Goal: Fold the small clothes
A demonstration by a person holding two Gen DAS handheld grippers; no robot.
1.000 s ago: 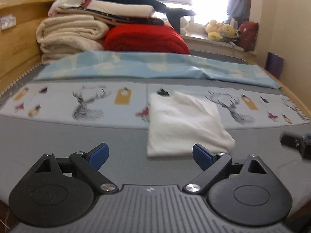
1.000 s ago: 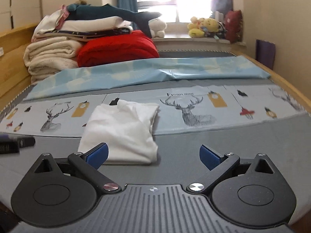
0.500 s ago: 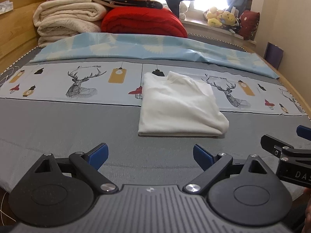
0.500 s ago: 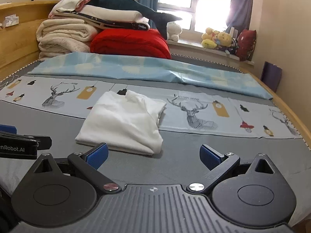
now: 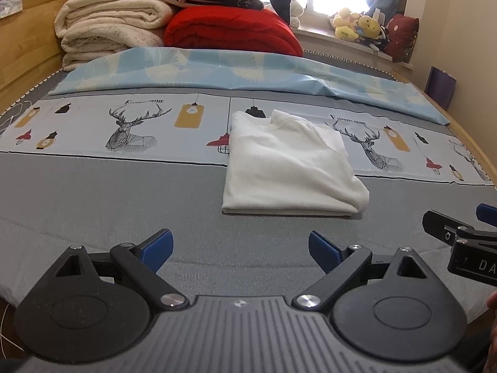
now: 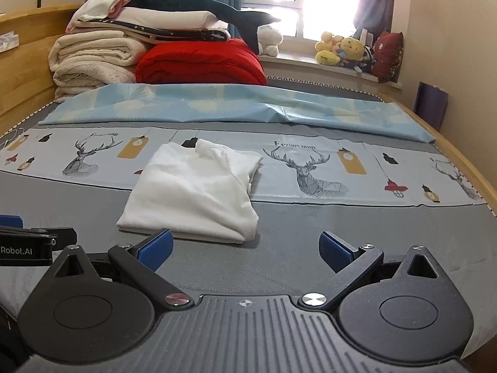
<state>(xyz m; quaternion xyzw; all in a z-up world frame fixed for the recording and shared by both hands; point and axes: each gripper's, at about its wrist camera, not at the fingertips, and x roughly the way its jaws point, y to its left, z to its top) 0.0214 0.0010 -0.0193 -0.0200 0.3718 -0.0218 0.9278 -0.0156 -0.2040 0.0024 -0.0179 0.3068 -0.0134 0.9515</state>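
Note:
A small white garment [image 5: 289, 168] lies folded into a neat rectangle on the bed, half on the grey sheet and half on the deer-print cloth; it also shows in the right wrist view [image 6: 195, 189]. My left gripper [image 5: 240, 247] is open and empty, held back from the garment's near edge. My right gripper [image 6: 245, 248] is open and empty, just short of the garment's near right corner. The right gripper's side shows at the right edge of the left wrist view [image 5: 459, 242]; the left gripper's side shows at the left edge of the right wrist view [image 6: 28, 242].
A deer-print cloth [image 5: 124, 124] and a light blue sheet [image 5: 248, 71] lie across the bed. Folded blankets [image 5: 115, 31] and a red quilt [image 5: 233, 31] are stacked at the head. A wooden bed frame [image 6: 466, 168] runs along the right; plush toys [image 6: 341, 49] sit on the windowsill.
Both grippers have drawn back and risen away from the folded garment, staying open. The garment has not moved.

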